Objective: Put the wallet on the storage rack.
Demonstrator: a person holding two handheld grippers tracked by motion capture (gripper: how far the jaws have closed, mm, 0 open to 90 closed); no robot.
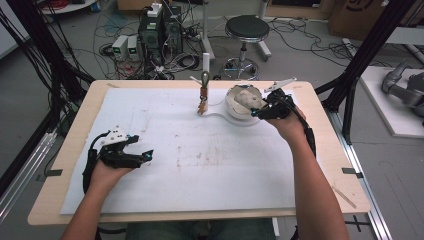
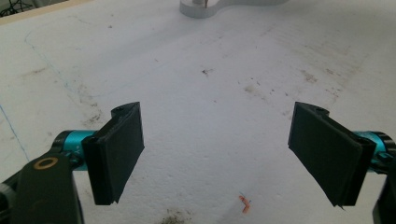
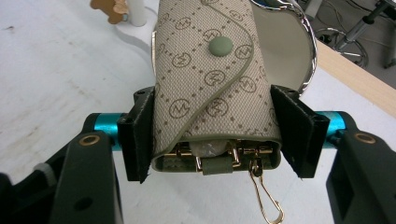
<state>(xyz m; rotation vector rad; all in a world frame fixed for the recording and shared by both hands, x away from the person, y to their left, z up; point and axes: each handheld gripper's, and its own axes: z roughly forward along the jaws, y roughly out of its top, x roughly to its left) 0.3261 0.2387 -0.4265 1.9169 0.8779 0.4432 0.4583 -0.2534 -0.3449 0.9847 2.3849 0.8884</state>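
I hold the small beige cloth key pouch (image 3: 210,79) with a printed pattern and a round green snap button in my right gripper (image 3: 212,135). The two black jaws press on its two sides, so the pouch is pinched snug between them and cannot slip out. The open end of the pouch points back at me, and I can see gold key hooks (image 3: 261,186) hanging out of it. I hold it by its sides so the flap and the button face up and the hooks can hang free. The pouch is up off the table, right over the round white bowl with a shiny rim (image 3: 299,46), at the far right part of the table. In the high view my right gripper (image 1: 260,112) is at the bowl (image 1: 235,112), and I think I am about to put the pouch in there or have just picked it up from there; I cannot tell which. Near the bowl stands a small brown toy figure on a white stand (image 1: 202,102). My left gripper (image 1: 145,156) rests low on the white foam sheet (image 1: 200,165) that covers the wooden table (image 1: 75,150), near the left side, well away from the bowl. Its jaws are spread wide apart with nothing between them, and they touch nothing but the air over the sheet. I think it waits there so it does not get in the way.
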